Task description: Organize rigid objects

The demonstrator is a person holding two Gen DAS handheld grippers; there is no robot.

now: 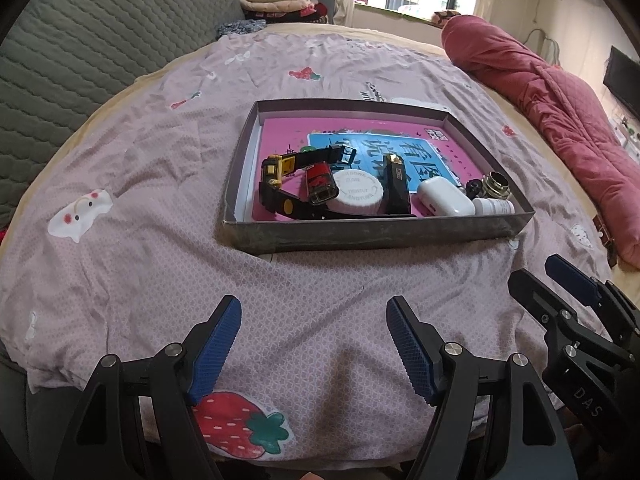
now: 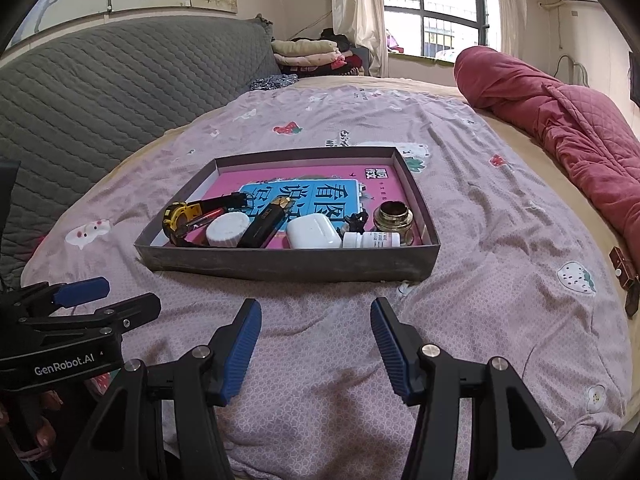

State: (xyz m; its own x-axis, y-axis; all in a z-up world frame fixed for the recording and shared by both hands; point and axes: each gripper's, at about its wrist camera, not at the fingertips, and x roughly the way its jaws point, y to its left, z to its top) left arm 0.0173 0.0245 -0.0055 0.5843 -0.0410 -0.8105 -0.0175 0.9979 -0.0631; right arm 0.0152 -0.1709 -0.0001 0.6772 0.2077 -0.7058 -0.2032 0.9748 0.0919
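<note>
Hovering over the bedsheet [image 2: 316, 364], short of the tray's near wall: left gripper [image 1: 314, 346] and right gripper [image 2: 316, 346], side by side, both spread wide, nothing between the pads.

Beyond, shallow grey cardboard tray [image 2: 280, 266] lying flat on the sheet. All small items crowded along its near wall, atop a pink-and-blue book [image 2: 320, 192] lining the floor.

Near-left corner: yellow-and-black watch [image 1: 276, 184], strap looping. Light, likely; case stiff, strap floppy, so better pinched across the case. Beside it, red-and-black block [image 1: 318, 182], touching white ribbed cap [image 2: 225, 230]: rigid, ridged rim should give good bite across its width. Black bar with gold tip [image 2: 266, 224] leaning on the cap, tilted; glossy, probably slippery, best taken mid-length.

Toward near-right corner: white earbud case [image 2: 314, 232], smooth, rounded, prone to squirt out; grip on flat faces. Small white bottle [image 2: 370, 239] on its side against the near wall, apt to roll; take across the barrel. Behind it, brass-rimmed glass jar [image 2: 394, 216] upright, presumably heaviest and fragile. Small black figure [image 2: 356, 218] between case and jar; shape unclear.

Bed soft and creased, strawberry print; tray may sag under pressure. Farther: grey quilted headboard [image 2: 120, 80] left, red quilt [image 2: 560, 120] right, folded clothes [image 2: 308, 54] and window [image 2: 436, 4] at the far end.
</note>
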